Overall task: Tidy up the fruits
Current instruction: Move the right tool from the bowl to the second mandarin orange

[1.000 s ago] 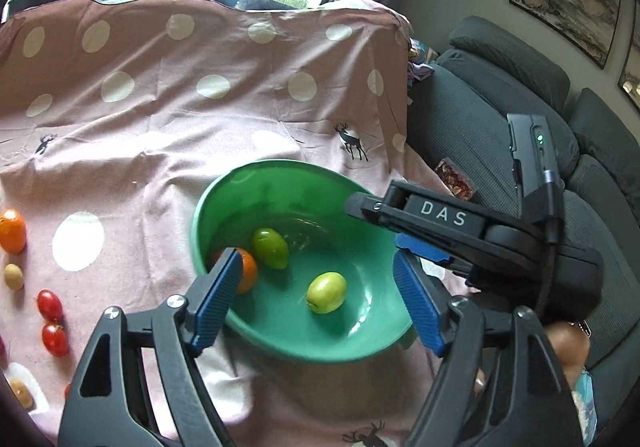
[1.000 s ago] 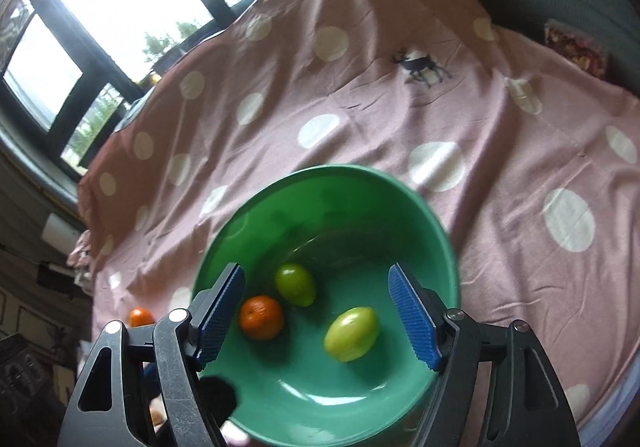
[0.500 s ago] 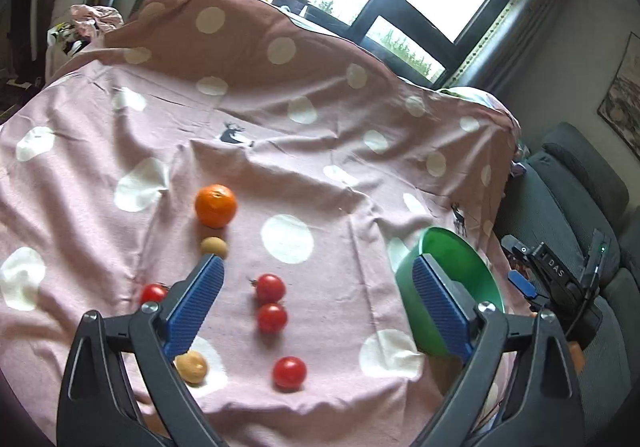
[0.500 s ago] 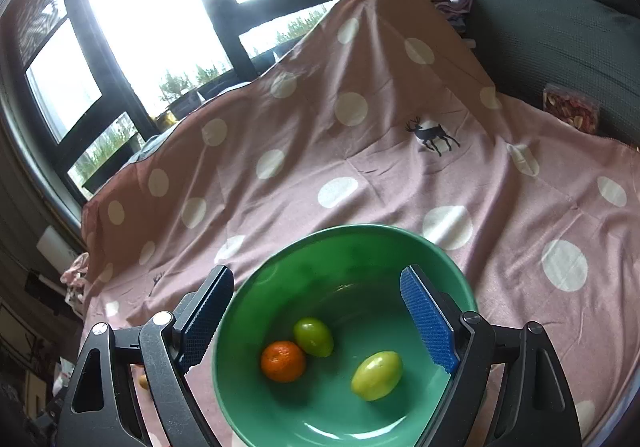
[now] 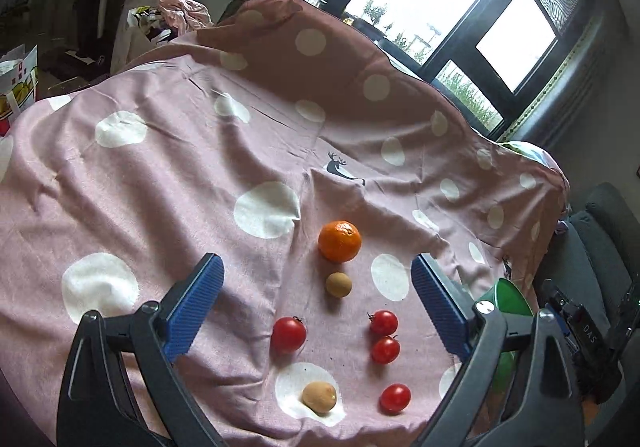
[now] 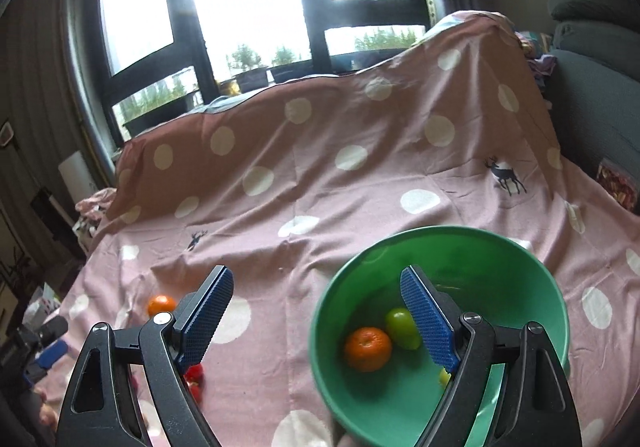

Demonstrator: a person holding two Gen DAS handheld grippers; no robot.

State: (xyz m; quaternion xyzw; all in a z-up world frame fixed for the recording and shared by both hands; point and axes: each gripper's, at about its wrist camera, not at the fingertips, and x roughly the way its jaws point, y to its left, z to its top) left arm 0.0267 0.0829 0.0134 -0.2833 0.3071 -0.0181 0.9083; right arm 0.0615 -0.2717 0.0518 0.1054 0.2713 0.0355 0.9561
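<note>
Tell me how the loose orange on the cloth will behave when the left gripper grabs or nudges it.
The orange is round and sits free on the wrinkled polka-dot cloth, so a nudge would probably roll it, perhaps toward the small tan fruit beside it. Its dimpled skin looks grippable, likely not slippery. The open left gripper seems wide enough to take it.
</note>
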